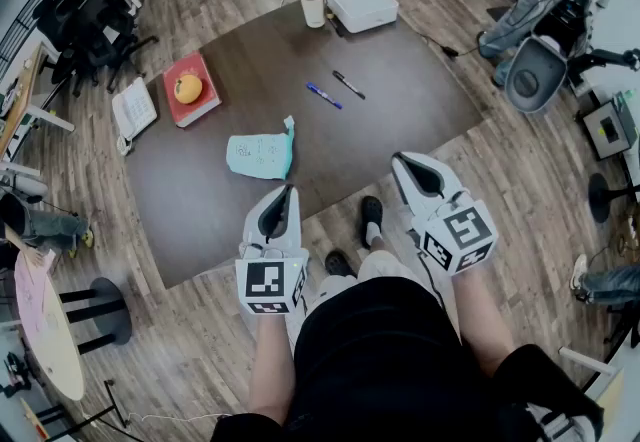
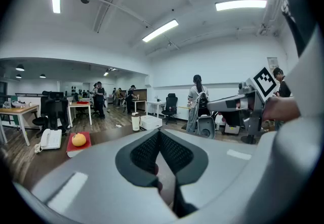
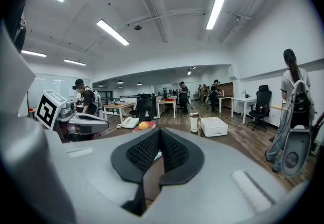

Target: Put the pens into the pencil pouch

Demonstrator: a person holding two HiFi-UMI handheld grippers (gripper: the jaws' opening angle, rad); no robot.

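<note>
**Head view.** Table (image 1: 420,100), dark top.
- Pouch (image 1: 260,154), teal, flat near the table's near edge, directly ahead of the left gripper (image 1: 288,192).
- Blue pen (image 1: 323,95) and black pen (image 1: 348,84), near each other mid-table, beyond the pouch. Both long axes run from far-left to near-right. Neither is in the pouch.
- Right gripper (image 1: 402,162) is at the near edge, to the right of the pouch. It looks slightly nearer the black pen, while the blue pen lies about equally far from both.
- Both forearms are held forward from the body, with the grippers roughly parallel and tipped a little downward.
- Also present: red book (image 1: 190,88) carrying an orange fruit, cup (image 1: 313,3).

**Left gripper view.** Jaws clenched together with nothing between them. No pens visible.

**Right gripper view.** Jaws clenched and empty. A pale sliver beyond them is probably the pouch.
</note>
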